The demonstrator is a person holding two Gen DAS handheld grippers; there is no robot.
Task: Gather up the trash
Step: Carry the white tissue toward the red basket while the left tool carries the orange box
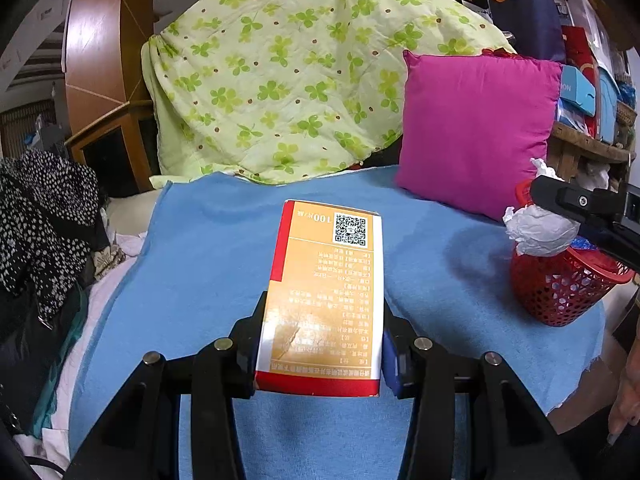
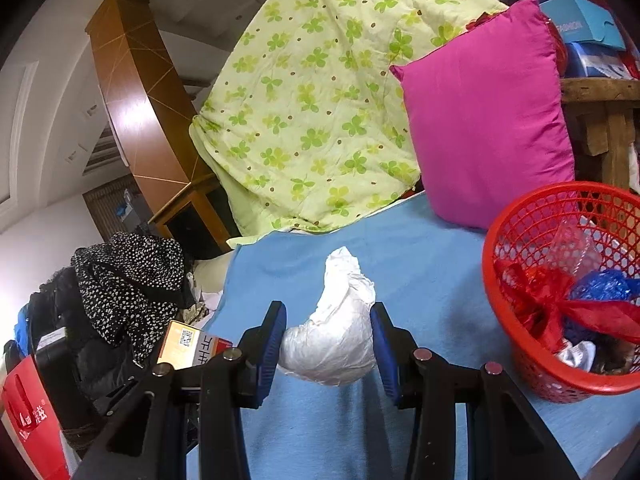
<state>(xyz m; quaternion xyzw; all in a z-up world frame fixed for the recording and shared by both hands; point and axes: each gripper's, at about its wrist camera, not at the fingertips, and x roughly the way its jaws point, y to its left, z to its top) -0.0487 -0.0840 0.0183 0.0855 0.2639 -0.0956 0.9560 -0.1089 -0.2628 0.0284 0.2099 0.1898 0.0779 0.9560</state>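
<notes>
Left wrist view. Item: left gripper (image 1: 320, 344), jaws clamped on the near end of an orange-and-red carton (image 1: 320, 296), which juts forward, lifted above the blue cloth (image 1: 208, 264). To the right: red mesh basket (image 1: 560, 288) standing on the cloth, below the pink cushion (image 1: 476, 132). The right gripper (image 1: 536, 232) enters from the right edge, carrying crumpled white paper (image 1: 536, 232) at the basket's near rim. Judgement: the carton is long, so it is best tipped end-first into the basket mouth and released only once its front end is past the rim; the basket looks light and may tip if knocked.

Right wrist view. Item: right gripper (image 2: 328, 344), pads closed on a white paper wad (image 2: 336, 332), held above the blue cloth (image 2: 420, 260). Red mesh basket (image 2: 560, 280) just to the right, already holding red and blue wrappers and some white scrap. The carton (image 2: 192, 344) shows at lower left. Judgement: the wad must travel right and clear the rim before the jaws part; being soft and light, it may cling to a pad, so open wide over the basket's middle. Let one hand go first to avoid a clash at the mouth.
</notes>
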